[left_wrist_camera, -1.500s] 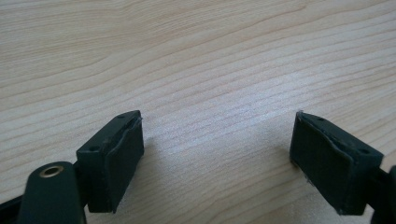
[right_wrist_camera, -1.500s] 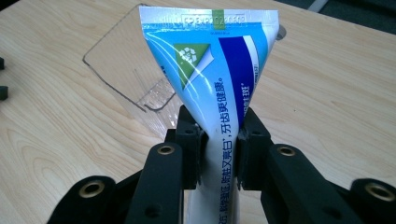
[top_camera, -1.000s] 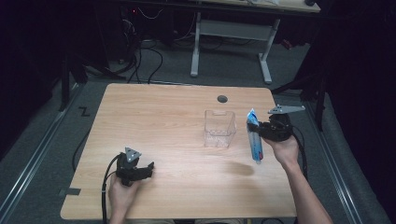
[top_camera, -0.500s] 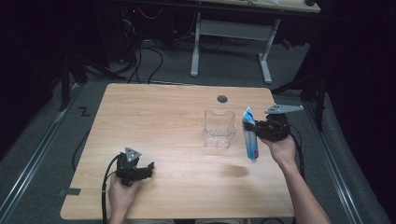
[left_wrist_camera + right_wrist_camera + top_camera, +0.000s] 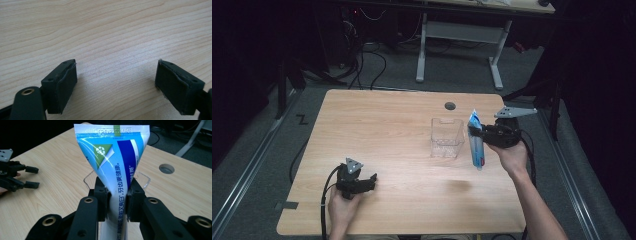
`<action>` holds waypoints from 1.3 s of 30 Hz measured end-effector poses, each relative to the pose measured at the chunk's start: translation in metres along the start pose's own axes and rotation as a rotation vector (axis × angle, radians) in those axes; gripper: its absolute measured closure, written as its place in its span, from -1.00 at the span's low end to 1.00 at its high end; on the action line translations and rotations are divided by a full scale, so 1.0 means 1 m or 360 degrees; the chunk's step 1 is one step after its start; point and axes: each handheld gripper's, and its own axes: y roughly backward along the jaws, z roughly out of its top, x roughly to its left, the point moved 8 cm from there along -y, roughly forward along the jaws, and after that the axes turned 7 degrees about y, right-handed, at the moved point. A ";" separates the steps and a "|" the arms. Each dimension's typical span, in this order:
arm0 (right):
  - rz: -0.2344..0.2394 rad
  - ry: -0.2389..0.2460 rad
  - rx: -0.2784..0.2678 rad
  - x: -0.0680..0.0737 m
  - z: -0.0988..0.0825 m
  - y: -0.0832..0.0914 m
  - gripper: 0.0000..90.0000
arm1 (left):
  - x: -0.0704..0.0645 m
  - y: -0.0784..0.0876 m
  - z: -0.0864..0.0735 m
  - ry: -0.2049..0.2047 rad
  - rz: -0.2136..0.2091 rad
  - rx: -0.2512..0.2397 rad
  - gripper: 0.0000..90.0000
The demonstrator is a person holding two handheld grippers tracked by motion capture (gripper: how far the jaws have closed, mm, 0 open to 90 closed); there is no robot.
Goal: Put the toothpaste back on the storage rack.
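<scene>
Toothpaste tube lifted, not yet in the clear bin.

The right tongs clamp the toothpaste tube in the air just beside the clear bin, which looks empty; the left tongs rest apart on the bare wooden tabletop, in a dark room with cables behind.

One toothpaste tube, one clear plastic box, two grippers, one wooden table
</scene>
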 end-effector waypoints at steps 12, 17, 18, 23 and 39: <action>0.0019 0.0021 -0.0053 0.004 0.019 0.002 0.66 | 0.000 0.000 0.000 0.0002 0.0002 -0.0004 -0.59; 0.0029 0.0024 -0.0061 0.006 0.025 0.000 0.66 | 0.000 0.000 0.000 0.0002 0.0001 -0.0004 -0.59; 0.0028 0.0027 -0.0059 0.006 0.026 0.000 0.66 | 0.000 0.000 0.000 0.0002 0.0001 -0.0004 -0.59; 0.0032 0.0043 -0.0067 0.009 0.037 -0.002 0.66 | 0.000 0.000 0.000 -0.0003 -0.0003 -0.0004 -0.57; 0.0048 0.0043 -0.0137 0.011 0.064 -0.010 0.66 | -0.001 0.000 0.000 -0.0010 -0.0009 -0.0005 -0.53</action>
